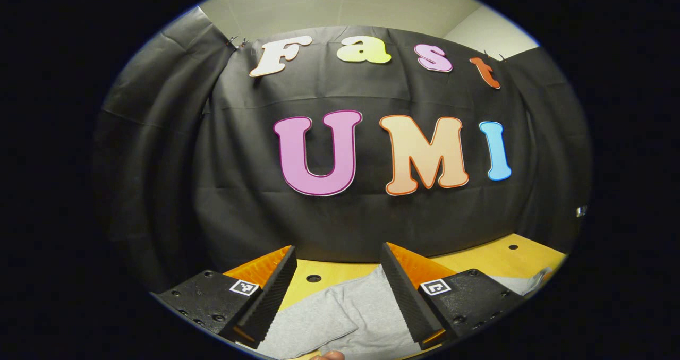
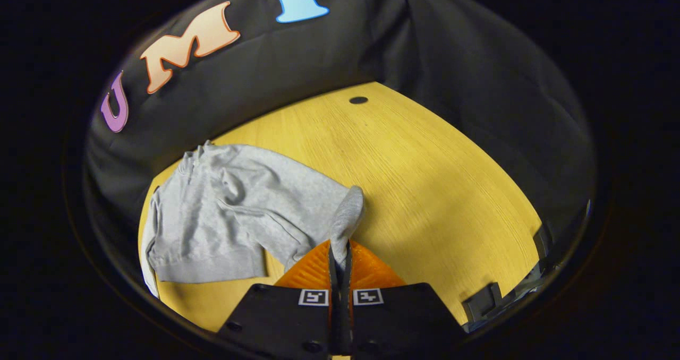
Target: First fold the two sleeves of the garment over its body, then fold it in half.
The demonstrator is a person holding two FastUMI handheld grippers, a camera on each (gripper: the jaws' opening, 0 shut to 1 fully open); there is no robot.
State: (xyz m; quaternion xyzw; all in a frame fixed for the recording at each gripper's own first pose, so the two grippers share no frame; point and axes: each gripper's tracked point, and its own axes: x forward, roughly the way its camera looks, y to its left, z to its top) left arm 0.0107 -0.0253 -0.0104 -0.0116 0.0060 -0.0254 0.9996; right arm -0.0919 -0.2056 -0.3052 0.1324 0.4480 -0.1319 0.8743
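Nearest in the right gripper view we record the right gripper [image 2: 339,254], its jaws pressed together on the cuff end of a sleeve [image 2: 346,216], the cloth standing up in a small hump just above the tips. Beyond it we list the grey sweatshirt [image 2: 234,216], lying rumpled on the yellow wooden worktop [image 2: 425,179], its hem toward us and its collar toward the black cloth wall [image 2: 451,57]; the pinched sleeve runs from the body out to the gripper. In the left gripper view we note the left gripper [image 1: 337,283] with jaws well apart and nothing between them, hovering over grey fabric of the same garment, with a fingertip [image 1: 329,355] at the bottom edge; farther off we see the worktop's back edge and the wall. We judge the first step to be in hand: the sleeve on the right gripper's side is held but not yet laid over the body. The next move, in our estimate, calls for carrying that cuff across onto the chest and releasing it flat.
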